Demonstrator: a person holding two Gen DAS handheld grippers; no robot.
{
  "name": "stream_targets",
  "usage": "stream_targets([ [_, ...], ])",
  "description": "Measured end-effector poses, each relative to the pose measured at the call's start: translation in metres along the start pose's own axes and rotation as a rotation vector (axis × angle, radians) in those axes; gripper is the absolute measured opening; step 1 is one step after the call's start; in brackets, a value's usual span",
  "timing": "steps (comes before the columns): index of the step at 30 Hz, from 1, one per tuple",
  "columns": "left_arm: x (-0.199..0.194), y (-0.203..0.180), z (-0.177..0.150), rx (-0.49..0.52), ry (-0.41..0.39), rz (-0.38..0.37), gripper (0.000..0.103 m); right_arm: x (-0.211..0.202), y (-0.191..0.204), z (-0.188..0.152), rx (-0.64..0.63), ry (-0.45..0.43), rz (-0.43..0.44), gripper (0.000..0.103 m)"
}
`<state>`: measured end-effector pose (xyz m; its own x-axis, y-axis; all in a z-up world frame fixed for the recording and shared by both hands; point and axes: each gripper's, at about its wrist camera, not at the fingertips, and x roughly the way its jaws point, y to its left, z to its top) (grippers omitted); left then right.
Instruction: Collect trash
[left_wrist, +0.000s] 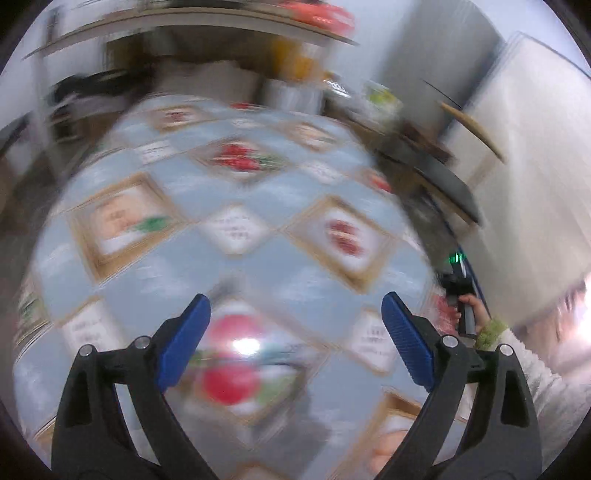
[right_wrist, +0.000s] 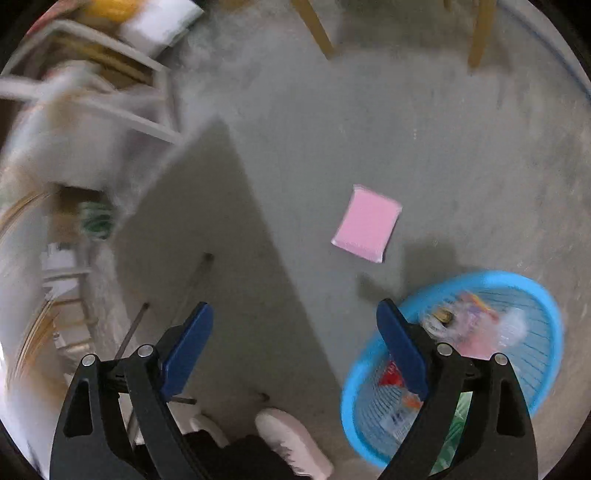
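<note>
Floor (right_wrist: 369, 110) of bare grey concrete fills the right wrist view, with wooden chair legs (right_wrist: 314, 26) at its far edge and a cluttered white rack (right_wrist: 92, 110) to the left; these surroundings are blurred. Table covering (left_wrist: 229, 206), pale blue with framed fruit panels, fills the left wrist view and is heavily blurred; no trash can be made out on it, and the shelves behind it cannot be read. Blue basket (right_wrist: 546, 302) stands on the floor at lower right and already holds mixed wrappers (right_wrist: 476, 328), partly hidden by one finger of the right gripper (right_wrist: 295, 350). Pink packet (right_wrist: 365, 223) lies flat on the floor just beyond the basket, apart from it and untouched; it is judged to be the next item to collect. The right gripper is spread wide with nothing between its fingers, and the left gripper (left_wrist: 295, 339) is likewise spread wide and empty above the table. For a clean pickup, the right gripper is best brought steeply down over the packet so that the short edges are spanned, since a thin, flat item is easily pushed along concrete rather than lifted. A pale slipper (right_wrist: 291, 439) is seen at the bottom edge and is to be kept clear of.
</note>
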<state>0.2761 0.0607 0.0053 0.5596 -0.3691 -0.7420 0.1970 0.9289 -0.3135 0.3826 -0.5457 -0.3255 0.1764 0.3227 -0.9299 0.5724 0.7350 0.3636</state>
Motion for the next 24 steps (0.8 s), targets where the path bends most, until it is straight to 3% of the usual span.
stream_targets([
  [4, -0.012, 0.059, 0.003, -0.14, -0.049, 0.095, 0.09, 0.095, -0.021, 0.049, 0.139, 0.152, -0.109, 0.087],
  [9, -0.01, 0.092, 0.007, -0.223, -0.061, 0.141, 0.09, 0.157, -0.051, 0.075, 0.293, 0.208, -0.176, 0.087],
  [13, 0.0, 0.102, 0.009, -0.233, -0.043, 0.139, 0.09, 0.184, -0.06, 0.085, 0.361, 0.201, -0.172, 0.088],
  [24, 0.032, 0.094, 0.002, -0.216, 0.02, 0.134, 0.09, 0.224, -0.074, 0.081, 0.368, 0.171, -0.346, 0.089],
])
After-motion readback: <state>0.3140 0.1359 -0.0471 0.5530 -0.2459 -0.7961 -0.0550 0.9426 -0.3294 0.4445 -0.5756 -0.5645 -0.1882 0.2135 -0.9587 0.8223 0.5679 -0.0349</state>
